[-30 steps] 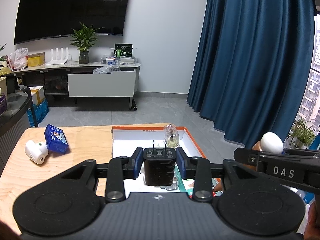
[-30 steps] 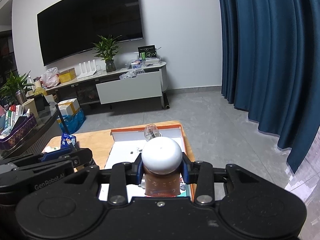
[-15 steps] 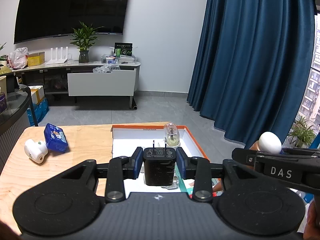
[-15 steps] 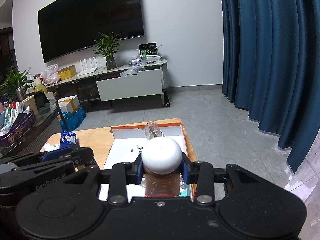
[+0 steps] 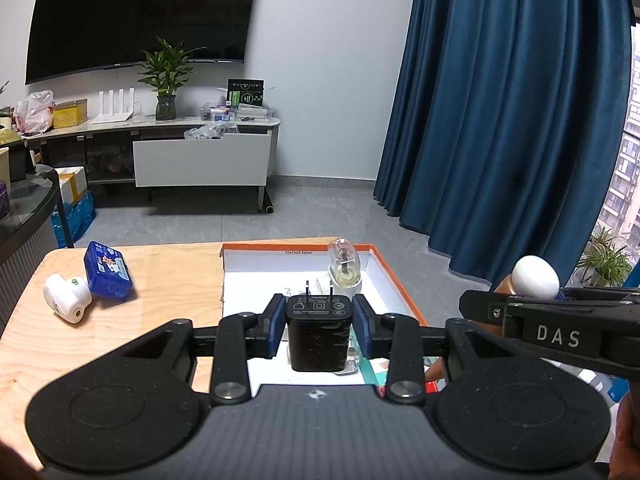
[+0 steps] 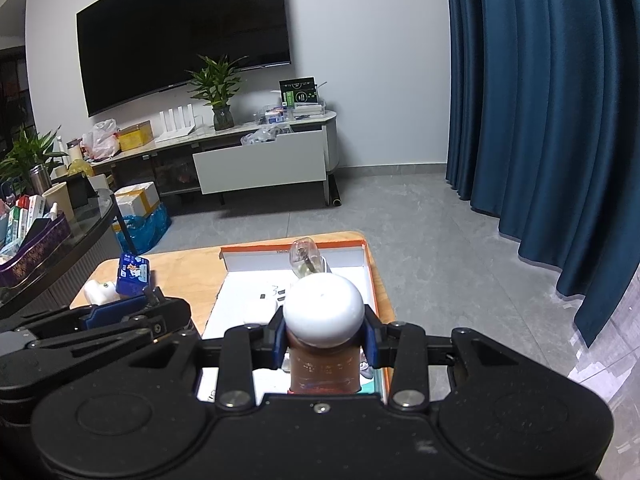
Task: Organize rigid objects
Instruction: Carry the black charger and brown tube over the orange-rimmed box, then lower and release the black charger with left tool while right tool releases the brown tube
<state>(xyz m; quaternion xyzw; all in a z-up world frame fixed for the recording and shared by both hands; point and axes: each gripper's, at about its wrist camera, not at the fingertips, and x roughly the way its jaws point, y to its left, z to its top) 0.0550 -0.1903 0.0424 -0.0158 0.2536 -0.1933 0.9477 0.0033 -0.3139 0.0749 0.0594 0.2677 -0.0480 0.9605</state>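
Big black claw bodies eating the bottom half of both views, so the near end of the wooden bench [image 5: 160, 280] hidden completely. Same for the front part of the orange-edged white box [image 5: 394, 292], only its far end and right rim clear. Something teal and red lying in the box under the claws, too covered to identify. Small dark bits on the box floor, too tiny to make out.

Around it: long blue curtain [image 5: 500, 100] on the right, dark TV [image 5: 136, 16] on the wall, low white cabinet [image 5: 200, 160] with a potted plant [image 5: 166, 76] on top. On the bench left of the box, a blue packet [image 5: 107, 277] touching a white rounded gadget [image 5: 66, 298]. Inside the box near the far wall, a clear-capped little bottle [image 5: 344, 268] standing upright.

Left claw [image 5: 319, 325] pinching a black plug adapter [image 5: 319, 336] by its sides, blue pads tight against it, prongs pointing away, held over the box. Right claw [image 6: 325, 340] clamped on a brown bottle [image 6: 323, 372] with a white dome cap [image 6: 324, 310], also above the box, just right of the left claw. From the left view only the cap and a sliver of brown poking out above the right claw's arm.
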